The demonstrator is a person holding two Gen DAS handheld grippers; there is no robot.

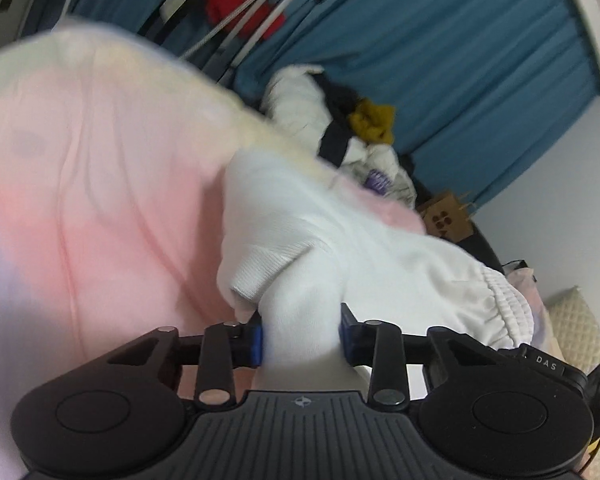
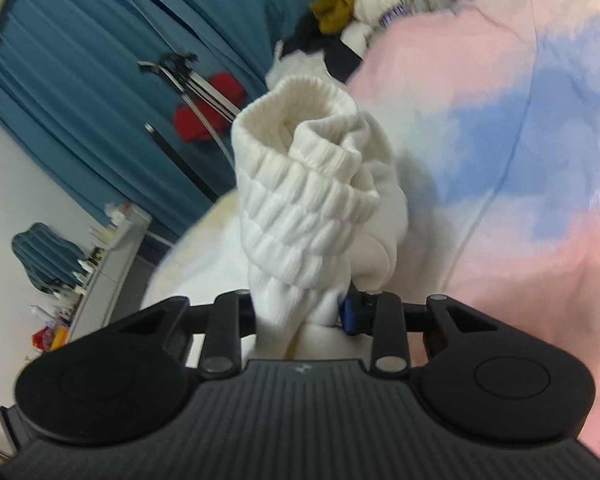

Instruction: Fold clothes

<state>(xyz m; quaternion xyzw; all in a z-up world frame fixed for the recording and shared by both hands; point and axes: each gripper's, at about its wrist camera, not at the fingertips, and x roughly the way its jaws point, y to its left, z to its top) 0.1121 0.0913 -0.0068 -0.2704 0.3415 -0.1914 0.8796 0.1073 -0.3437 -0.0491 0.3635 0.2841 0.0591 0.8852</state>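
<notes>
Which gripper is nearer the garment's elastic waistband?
Left. The left gripper grips white fabric beside the gathered waistband; the right gripper clamps a ribbed cuff, no waistband in its view.

My left pad is buried behind the white garment (image 2: 312, 208) on the right wrist view. The clothes pile (image 1: 340, 120) beyond smears into blur (can't sort pieces). The bedspread (image 1: 80, 180) runs off frame, and the shelf clutter (image 2: 80, 264) is too small to name.
</notes>
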